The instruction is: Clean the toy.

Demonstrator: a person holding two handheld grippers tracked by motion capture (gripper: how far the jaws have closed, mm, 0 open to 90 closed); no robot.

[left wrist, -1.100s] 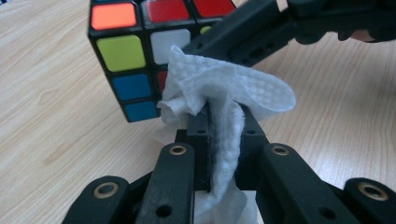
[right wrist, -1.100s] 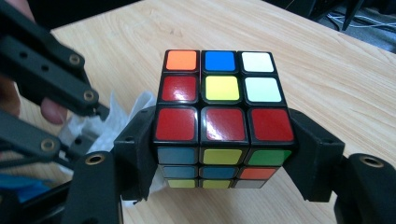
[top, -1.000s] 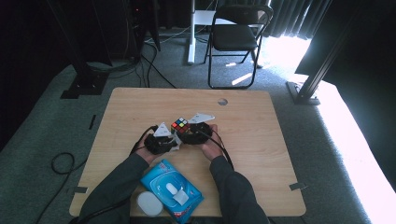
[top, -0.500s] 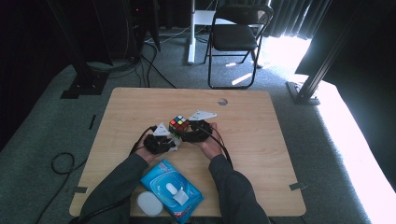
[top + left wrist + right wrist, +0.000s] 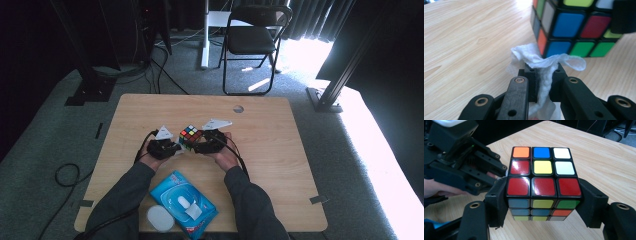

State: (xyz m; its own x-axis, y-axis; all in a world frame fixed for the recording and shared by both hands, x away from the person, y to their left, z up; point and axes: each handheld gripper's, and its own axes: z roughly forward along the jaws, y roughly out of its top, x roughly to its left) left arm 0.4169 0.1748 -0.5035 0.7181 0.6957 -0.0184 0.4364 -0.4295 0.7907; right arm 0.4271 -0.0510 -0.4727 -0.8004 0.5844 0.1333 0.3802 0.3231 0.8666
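While right tongs (image 5: pixel 544 202) clamp puzzle cube (image 5: pixel 543 182) and left tongs (image 5: pixel 543 75) pinch wipe (image 5: pixel 541 61), hard rubbing could twist cube loose onto surface (image 5: pixel 280 150).

Dark grey sleeves; black grippers with brass-ringed pivots on the jaws, grey triangular plates, black cables

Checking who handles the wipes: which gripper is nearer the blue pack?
Left. The left gripper sits just above the blue pack; the right gripper, shut on the cube, is farther right.
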